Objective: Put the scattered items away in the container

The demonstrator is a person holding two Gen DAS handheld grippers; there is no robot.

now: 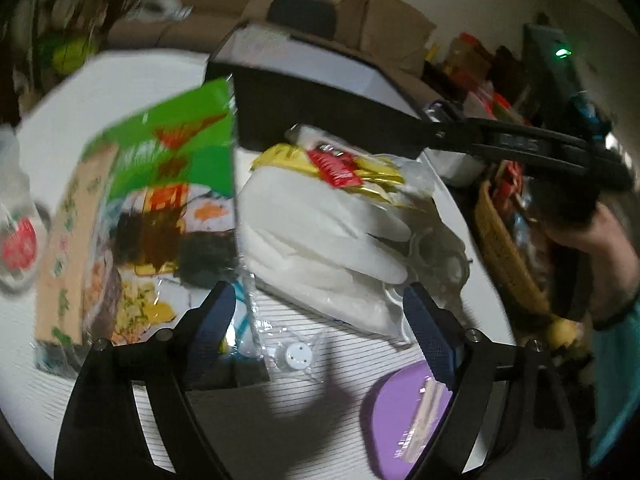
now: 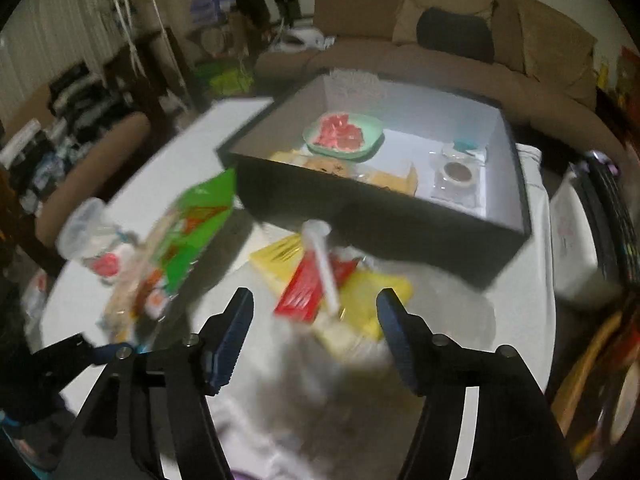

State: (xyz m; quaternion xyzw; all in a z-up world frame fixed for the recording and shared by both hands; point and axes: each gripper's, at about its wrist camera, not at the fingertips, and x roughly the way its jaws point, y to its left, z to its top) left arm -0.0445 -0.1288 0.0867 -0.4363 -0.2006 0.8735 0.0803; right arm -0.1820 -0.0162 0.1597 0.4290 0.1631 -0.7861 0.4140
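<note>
Left hand-held gripper [image 1: 320, 320] jaws spread, empty, right hand-held gripper [image 2: 316, 320] likewise, above yellow packets [image 2: 360, 304]

The box [image 2: 384, 216] sits at the table's [image 2: 192, 140] far side — a plate [image 2: 344, 134] inside. Near it lie packets [image 2: 320, 280], a pouch [image 2: 188, 236] to their left, a cup [image 2: 92, 236] farther left.
</note>
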